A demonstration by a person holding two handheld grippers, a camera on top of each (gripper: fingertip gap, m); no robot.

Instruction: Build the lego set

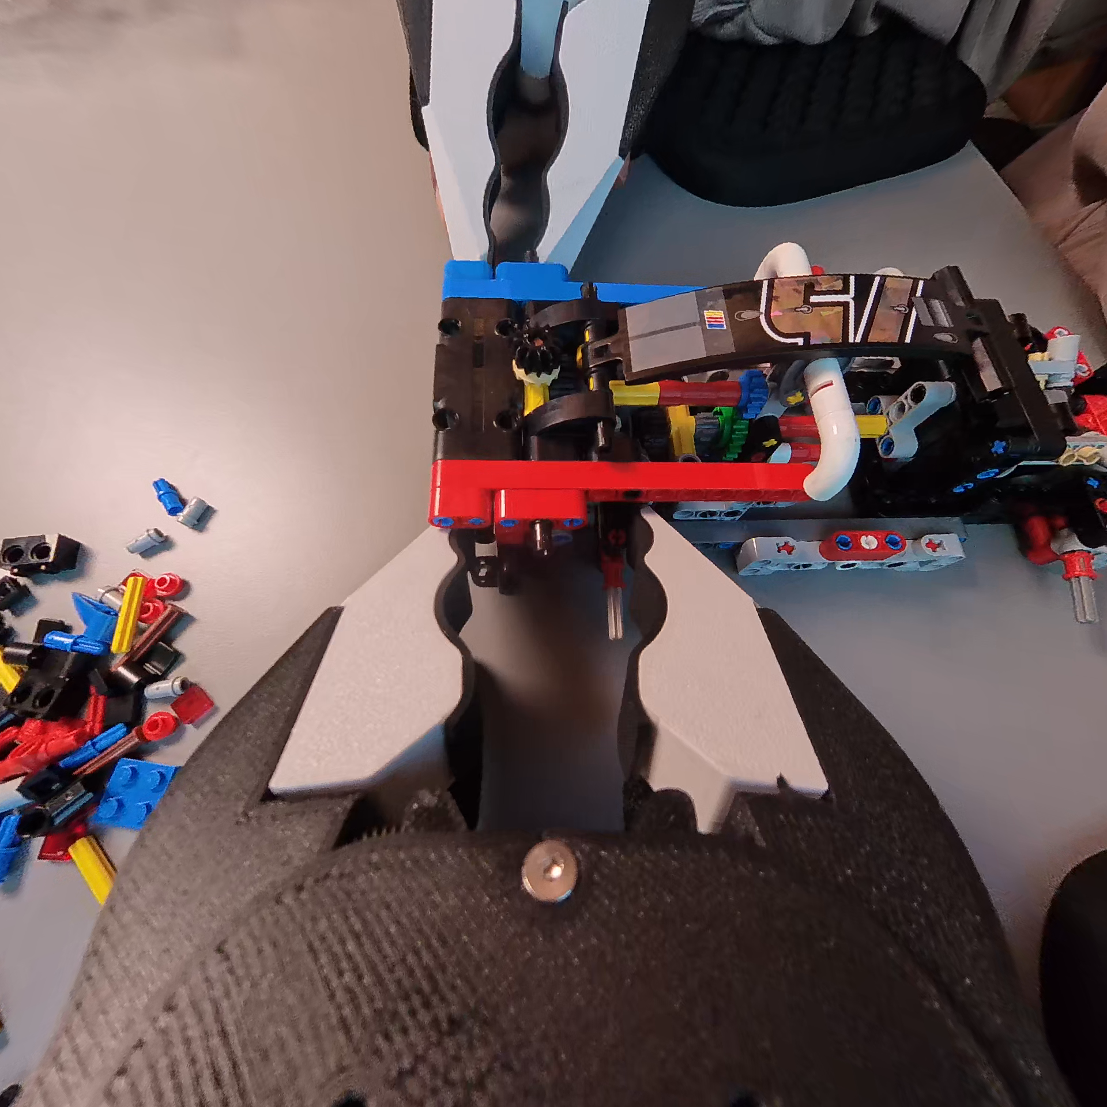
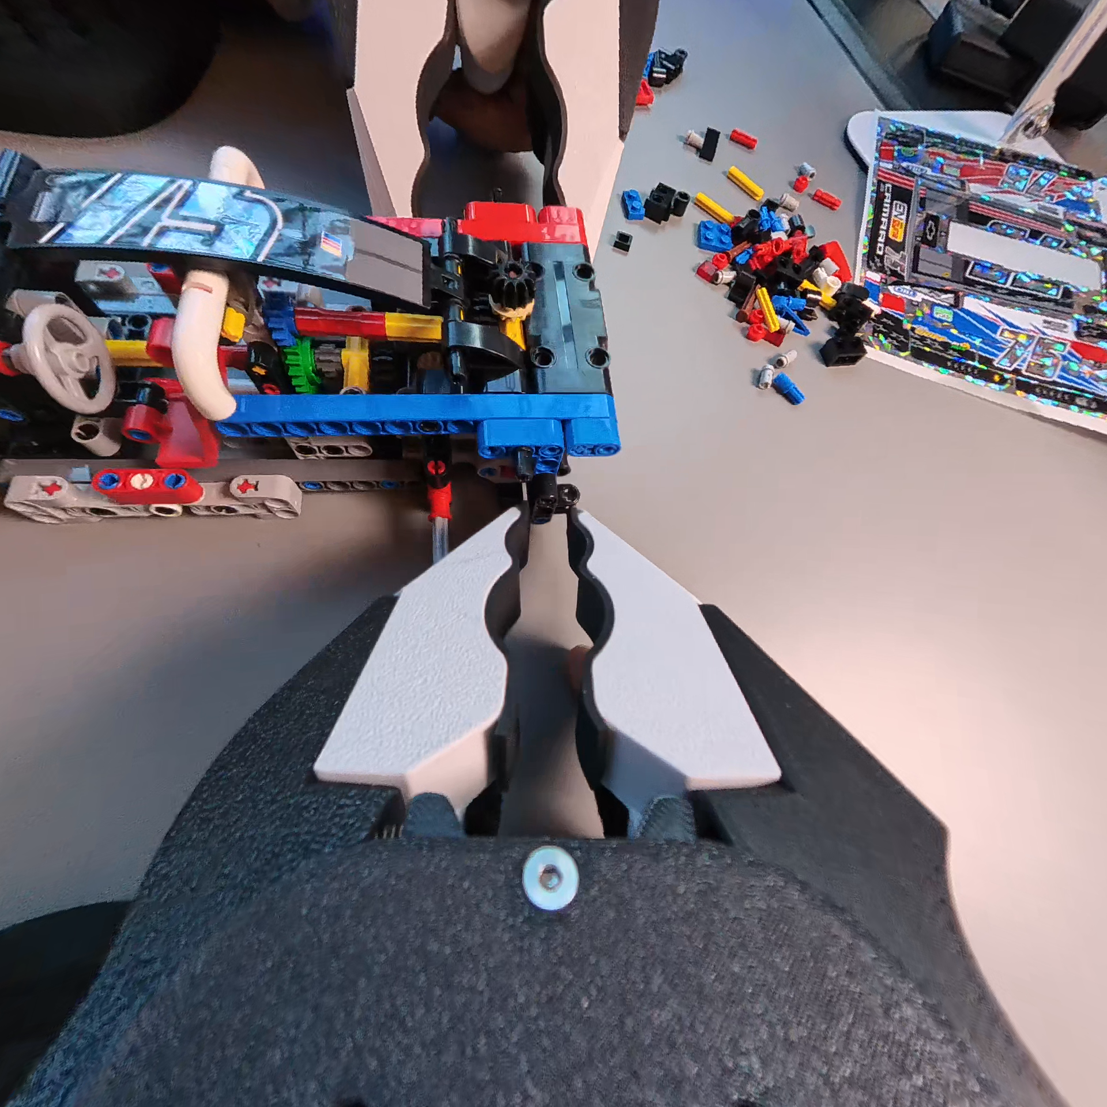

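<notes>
The part-built lego car [image 1: 719, 383] lies on the grey table, with a red beam [image 1: 629, 476] along one side and a blue beam [image 2: 389, 410] along the other. My left gripper [image 1: 551, 530] is at the red side. Its jaws stand wide apart around a black pin and small black and red parts below the beam. My right gripper [image 2: 545, 515] is at the blue side, nearly closed on a small black connector [image 2: 548, 494] just under the blue end block. Each gripper also shows across the car in the other view: right [image 1: 518, 263], left [image 2: 488, 203].
A pile of loose small pieces [image 2: 773, 269] lies beside the car's end; it also shows in the left wrist view [image 1: 78, 689]. A shiny sticker sheet [image 2: 982, 263] lies beyond it. A grey beam with a red link [image 1: 850, 548] lies along the car. A black object [image 1: 808, 120] stands behind. The left gripper's tips are roughly 8 cm from the right gripper's. Left tips and right tips are each some 20 cm from the black object [image 1: 808, 120].
</notes>
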